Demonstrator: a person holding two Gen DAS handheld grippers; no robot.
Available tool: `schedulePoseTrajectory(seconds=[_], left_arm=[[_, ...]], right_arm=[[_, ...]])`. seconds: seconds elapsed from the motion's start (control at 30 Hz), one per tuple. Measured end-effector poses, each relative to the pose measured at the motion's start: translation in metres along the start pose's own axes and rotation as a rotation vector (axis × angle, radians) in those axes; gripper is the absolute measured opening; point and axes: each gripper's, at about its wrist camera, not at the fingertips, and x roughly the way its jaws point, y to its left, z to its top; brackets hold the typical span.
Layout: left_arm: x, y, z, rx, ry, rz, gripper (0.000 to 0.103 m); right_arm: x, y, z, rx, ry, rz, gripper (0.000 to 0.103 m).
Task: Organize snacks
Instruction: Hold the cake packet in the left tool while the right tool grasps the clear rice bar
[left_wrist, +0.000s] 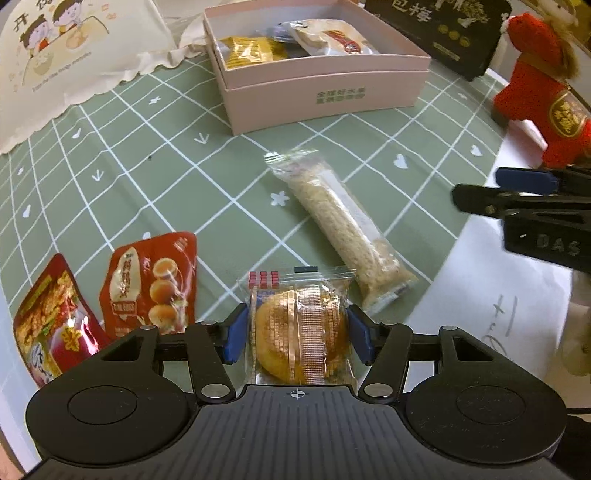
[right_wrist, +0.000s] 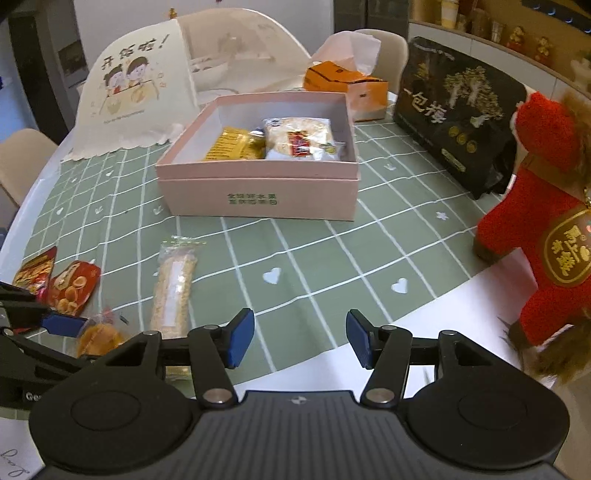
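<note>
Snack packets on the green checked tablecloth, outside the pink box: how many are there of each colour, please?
Red foil snack pouches: 2 (one with round pastries printed on it, one at the table edge)
Clear packets showing a yellow or tan snack: 2 (round yellow cake packet, long tan rice bar)
Total: 4

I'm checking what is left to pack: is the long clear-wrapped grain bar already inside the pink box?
No, the grain bar lies on the green checked tablecloth, in front of the pink box.
</note>
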Motion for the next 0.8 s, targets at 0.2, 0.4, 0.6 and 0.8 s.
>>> schedulePoseTrajectory(seconds=[0.2, 0.4, 0.6, 0.8], left_arm=[[-0.014, 0.012, -0.007, -0.043, -0.030, -0.029, 0.062], [-0.024, 0.025, -0.011, -0.091, -0.038, -0.042, 0.062], [-0.025, 0.031, -0.013, -0.113, -0.031, -0.047, 0.062], [-0.027, 0.034, -0.015, -0.131, -0.033, -0.053, 0.062]], right_arm=[[0.005, 0.024, 0.006, -0.061, 0.004, 0.033, 0.056], [0.019, 0.044, 0.018, -0.111, 0.019, 0.077, 0.064], [0.041, 0.060, 0.025, -0.132, 0.053, 0.131, 0.065], [0.053, 0.075, 0.024, -0.195, 0.074, 0.159, 0.063]])
